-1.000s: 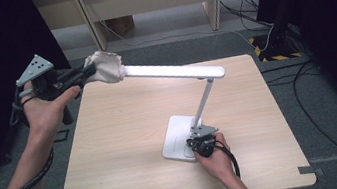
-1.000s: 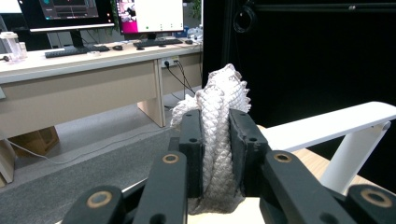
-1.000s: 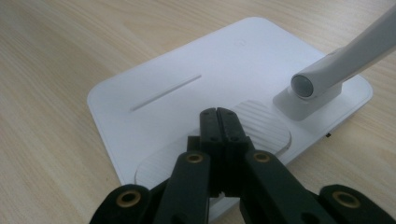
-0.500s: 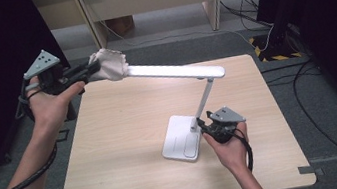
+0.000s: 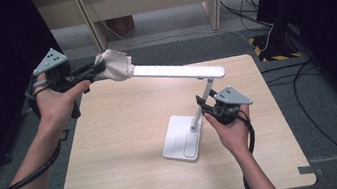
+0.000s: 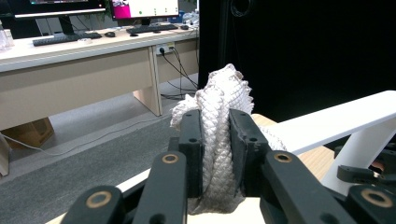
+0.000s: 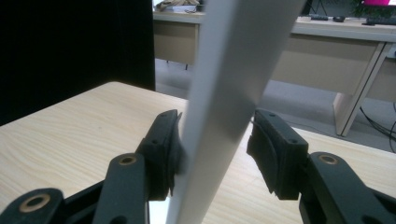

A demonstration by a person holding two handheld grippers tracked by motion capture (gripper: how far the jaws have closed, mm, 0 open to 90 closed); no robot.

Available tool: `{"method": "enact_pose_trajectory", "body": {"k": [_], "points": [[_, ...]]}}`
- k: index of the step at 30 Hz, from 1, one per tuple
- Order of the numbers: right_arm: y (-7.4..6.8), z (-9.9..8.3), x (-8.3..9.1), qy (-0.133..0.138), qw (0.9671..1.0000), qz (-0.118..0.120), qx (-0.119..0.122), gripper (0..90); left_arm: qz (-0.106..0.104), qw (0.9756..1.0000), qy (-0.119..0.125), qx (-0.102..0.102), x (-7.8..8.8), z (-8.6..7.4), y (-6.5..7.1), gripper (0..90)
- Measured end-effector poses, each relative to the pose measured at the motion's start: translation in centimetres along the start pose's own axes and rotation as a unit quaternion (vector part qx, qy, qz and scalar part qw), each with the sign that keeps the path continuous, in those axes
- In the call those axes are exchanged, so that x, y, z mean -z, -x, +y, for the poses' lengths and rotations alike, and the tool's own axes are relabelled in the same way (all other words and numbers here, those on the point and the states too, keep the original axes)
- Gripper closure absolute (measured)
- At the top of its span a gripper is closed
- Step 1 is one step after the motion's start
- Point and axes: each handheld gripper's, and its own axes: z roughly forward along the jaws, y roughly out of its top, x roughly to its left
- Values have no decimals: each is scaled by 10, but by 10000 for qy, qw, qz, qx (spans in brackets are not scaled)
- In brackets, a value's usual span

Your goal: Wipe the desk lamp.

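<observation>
We see a pale wood-grain counter with a white desk lamp standing on it. The lamp's flat rectangular base sits right of the counter's centre; from it a slim white stem leans up to a hinge, and a long flat white head bar reaches from there leftward past the counter's far left corner.

At the free end of that bar we see a bunched cream cloth with a woven, scale-like texture, wrapped against the bar's tip. The left tongs, held above the counter's left edge, are pinching this cloth: in the left gripper view the cloth is squeezed between the two black jaws.

The right tongs, just right of the lamp's base, straddle the stem. In the right gripper view the stem stands between the jaws; one jaw touches it and the other stands apart, so the tongs are spread.
</observation>
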Motion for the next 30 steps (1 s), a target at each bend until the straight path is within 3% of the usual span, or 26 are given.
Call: {"method": "enact_pose_trajectory", "body": {"k": [6,15,20,24,30], "points": [[2,2,-5,49,9999,152,38,568,-6,10000,-58,2,-5,2,-1,759],[2,3,-7,11,9999,138,-4,575,25,9999,-151,1,-12,-2,0,759],[2,4,-7,-40,9999,136,-4,576,71,9996,-181,-182,-17,0,1,759],[2,4,-7,-45,9999,143,-9,578,41,9996,-249,-119,-21,-1,5,759],[1,5,-8,-88,9999,129,27,578,13,9993,-258,-275,-26,1,13,760]]}}
